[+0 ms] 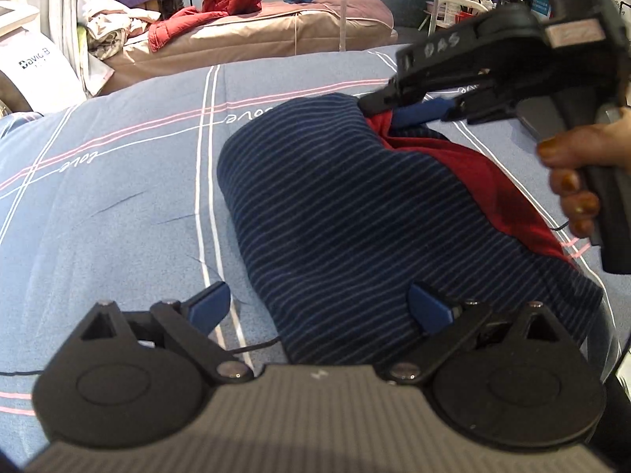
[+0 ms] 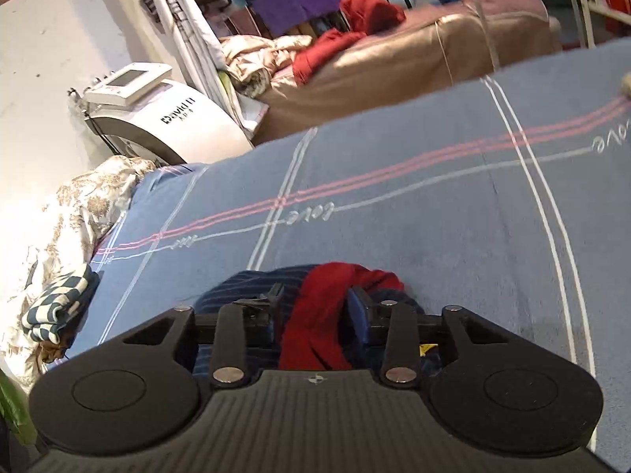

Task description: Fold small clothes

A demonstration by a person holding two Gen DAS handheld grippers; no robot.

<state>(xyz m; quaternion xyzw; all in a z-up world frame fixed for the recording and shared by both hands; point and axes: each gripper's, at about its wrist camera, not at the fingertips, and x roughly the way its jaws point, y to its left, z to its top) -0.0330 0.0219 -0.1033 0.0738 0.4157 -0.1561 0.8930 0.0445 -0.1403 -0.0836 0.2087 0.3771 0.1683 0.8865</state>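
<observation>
Garment (image 1: 355,213) lies on bedspread (image 1: 118,197), apparently between left gripper (image 1: 319,307) and right gripper (image 1: 398,112)

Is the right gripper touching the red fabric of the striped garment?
Touching. The right wrist view shows the right gripper with fingers closed on the red fabric.

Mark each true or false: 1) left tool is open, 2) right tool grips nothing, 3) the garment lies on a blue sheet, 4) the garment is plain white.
1) True: the left tool is open, its fingers spread over the near edge of the garment.
2) False: the right tool is shut on the garment's red fabric.
3) True: it lies on the blue sheet.
4) False: it is navy with thin stripes and a red part.
</observation>
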